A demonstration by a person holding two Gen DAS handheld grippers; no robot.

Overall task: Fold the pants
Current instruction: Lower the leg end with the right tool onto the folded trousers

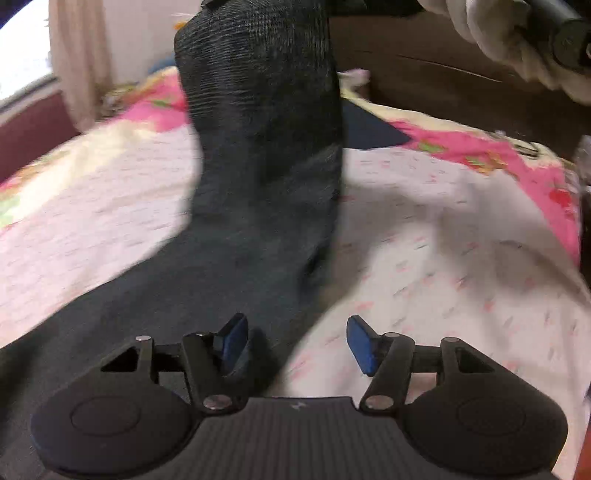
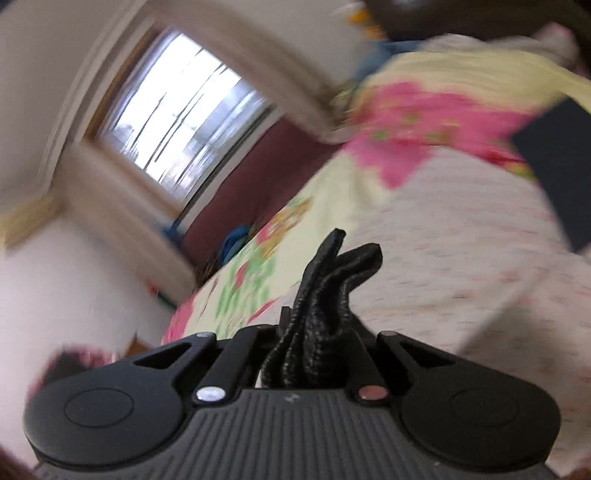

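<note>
Dark grey pants [image 1: 258, 155] lie on the bed, and one part of them is lifted high up toward the top of the left wrist view. My left gripper [image 1: 295, 345] is open with its blue pads [image 1: 360, 345] apart, low over the cloth at the pants' near end, holding nothing. My right gripper [image 2: 314, 343] is shut on a bunched edge of the pants [image 2: 328, 288], which sticks up between its jaws. The right gripper's body shows at the top right of the left wrist view [image 1: 565, 37], held by a hand in a white sleeve [image 1: 491, 33].
The bed has a white sheet with small red marks [image 1: 443, 258] and a pink and yellow flowered border [image 1: 480, 147]. A dark folded cloth [image 2: 557, 170] lies further back. A brown headboard [image 1: 424, 74] stands behind, a window [image 2: 184, 110] at the left.
</note>
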